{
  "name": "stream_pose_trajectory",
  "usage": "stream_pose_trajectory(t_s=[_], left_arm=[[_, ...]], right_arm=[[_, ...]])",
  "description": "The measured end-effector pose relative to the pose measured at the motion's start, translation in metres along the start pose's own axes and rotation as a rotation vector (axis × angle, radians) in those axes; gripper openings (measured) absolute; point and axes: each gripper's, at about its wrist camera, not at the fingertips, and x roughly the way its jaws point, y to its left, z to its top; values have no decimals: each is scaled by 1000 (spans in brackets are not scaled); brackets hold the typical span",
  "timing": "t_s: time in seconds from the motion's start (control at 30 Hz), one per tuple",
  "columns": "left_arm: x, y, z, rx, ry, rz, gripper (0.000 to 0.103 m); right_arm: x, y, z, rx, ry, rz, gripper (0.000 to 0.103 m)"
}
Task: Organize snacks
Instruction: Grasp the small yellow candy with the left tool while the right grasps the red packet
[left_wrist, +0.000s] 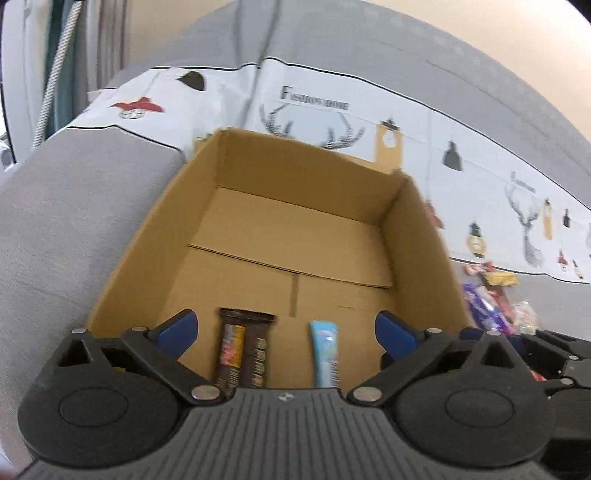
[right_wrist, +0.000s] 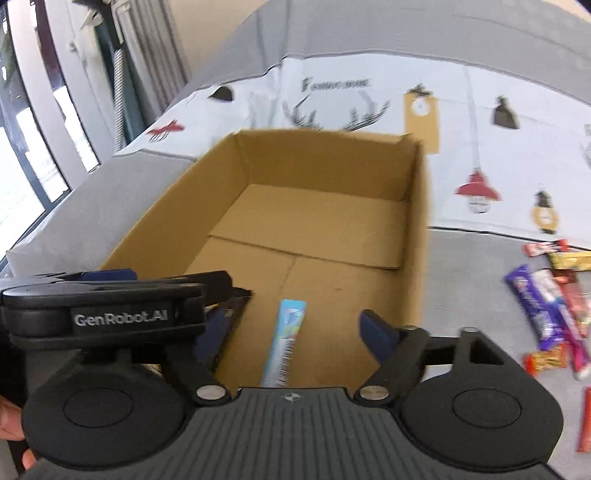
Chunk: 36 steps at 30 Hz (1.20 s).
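An open cardboard box (left_wrist: 417, 236) sits on a grey sofa; it also shows in the right wrist view (right_wrist: 415, 206). On its floor lie a dark brown snack bar (left_wrist: 242, 350) and a light blue snack stick (left_wrist: 325, 350), the stick also in the right wrist view (right_wrist: 286, 341). My left gripper (left_wrist: 286, 330) is open and empty above the box's near edge. My right gripper (right_wrist: 291, 332) is open and empty above the blue stick. The left gripper's body (right_wrist: 107, 314) crosses the right wrist view at left. A pile of wrapped snacks (right_wrist: 554, 310) lies on the seat right of the box, also in the left wrist view (left_wrist: 491, 299).
A white printed cloth (right_wrist: 480, 122) with deer and lamp drawings covers the sofa back behind the box. The grey sofa armrest (left_wrist: 66, 229) rises left of the box. A window and curtains (right_wrist: 55, 110) are at far left.
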Motion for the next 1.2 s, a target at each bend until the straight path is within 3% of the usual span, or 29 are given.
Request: stream_pose_trajectory(t_s=[0.13,0.5,0.7,0.83,0.97,1.1,1.2], left_arm=[[-13,-33,-4,56,-22,-8,103],[-10,-139,-42,204,-58,-162,103],[17,-194,-53,253,-75,-255,103],[47,-233,-61,355,-142,-322,103],[89,-268,-72,478,-133,-363,102],[132,-292,-88,620,-82,-383,89],[166,-296,-98,632,8,-380,74]], right_arm=[[-34,-26,-12,14,-69,-19,97],[-87,-136,-70,176,-131,-156,96],[-110,-201,-96,243,-165,-249,96],[-115,-241,-109,277,-170,-317,96],[-105,-275,-121,333,-133,-338,93],[-87,-300,-136,382,-73,-327,82],[-76,-312,-146,398,-24,-313,75]])
